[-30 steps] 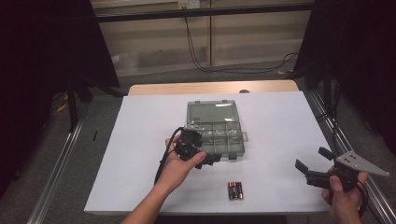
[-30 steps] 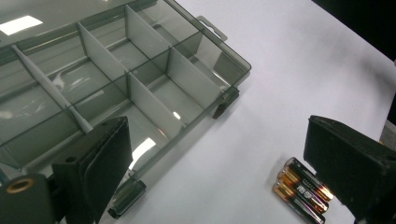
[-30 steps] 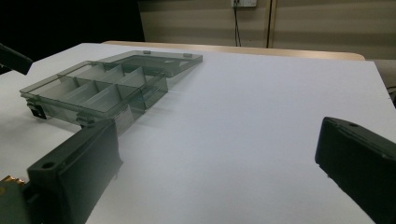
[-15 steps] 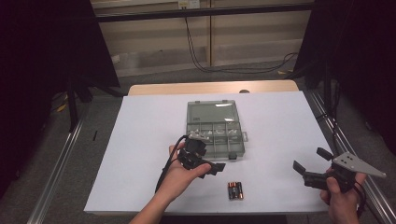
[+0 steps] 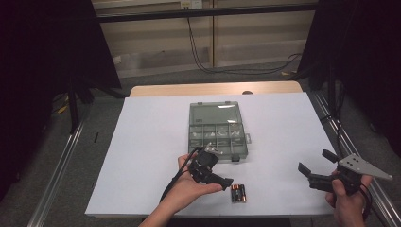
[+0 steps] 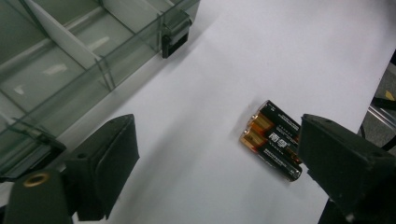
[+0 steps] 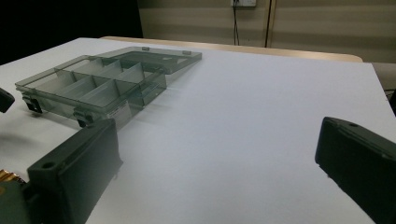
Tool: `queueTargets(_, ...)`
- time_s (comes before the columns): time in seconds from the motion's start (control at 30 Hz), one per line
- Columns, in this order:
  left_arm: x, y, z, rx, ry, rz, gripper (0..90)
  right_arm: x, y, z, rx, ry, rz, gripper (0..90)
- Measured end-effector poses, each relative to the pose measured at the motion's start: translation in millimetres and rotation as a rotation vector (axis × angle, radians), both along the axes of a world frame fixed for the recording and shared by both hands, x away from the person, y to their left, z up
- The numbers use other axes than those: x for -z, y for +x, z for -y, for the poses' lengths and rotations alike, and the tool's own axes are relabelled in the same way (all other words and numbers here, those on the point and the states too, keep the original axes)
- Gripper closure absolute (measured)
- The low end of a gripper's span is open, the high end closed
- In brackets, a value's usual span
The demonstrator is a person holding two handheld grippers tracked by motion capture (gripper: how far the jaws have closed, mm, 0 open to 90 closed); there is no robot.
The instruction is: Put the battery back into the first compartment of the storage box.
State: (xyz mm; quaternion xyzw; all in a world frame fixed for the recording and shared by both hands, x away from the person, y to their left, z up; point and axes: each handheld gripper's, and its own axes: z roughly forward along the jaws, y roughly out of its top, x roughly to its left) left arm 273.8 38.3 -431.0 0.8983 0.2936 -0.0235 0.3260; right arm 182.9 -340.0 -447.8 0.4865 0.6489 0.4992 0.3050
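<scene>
Table [image 5: 142, 142] under white sheet, organiser box [image 5: 217, 130] at its middle, lid open. Batteries [image 5: 238, 193], two side by side, lie just near-side of box, apart from it. Your left gripper [image 5: 222, 179] hovers beside batteries, jaws wide, just been closing slightly, nothing between. Right gripper [image 5: 316, 171] well right of box, released, empty. Batteries stiff, slick, prone to roll; pinch across mid-body. Label print unreadable.
</scene>
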Motion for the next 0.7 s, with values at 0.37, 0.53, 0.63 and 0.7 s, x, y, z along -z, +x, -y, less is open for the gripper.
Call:
queueTargets(0.37, 9.9, -10.9, 6.8, 0.005, 0.012, -0.001, 26.1, 1.4, 0.2, 1.7, 0.008, -0.002, -0.006, 0.0)
queueTargets(0.53, 10.9, -16.0, 11.2, 0.032, 0.041, 0.007, 28.7, 2.6, 0.7, 1.9, 0.011, -0.004, -0.011, 0.0)
queueTargets(0.63, 14.2, -20.2, 15.3, 0.026, 0.041, 0.0, 32.0, 2.7, 0.7, 2.0, 0.012, -0.006, -0.008, 0.0)
queueTargets(0.7, 16.0, -22.2, 17.3, 0.038, 0.047, -0.006, 33.3, 2.7, 0.8, 2.0, 0.012, -0.006, -0.008, 0.0)
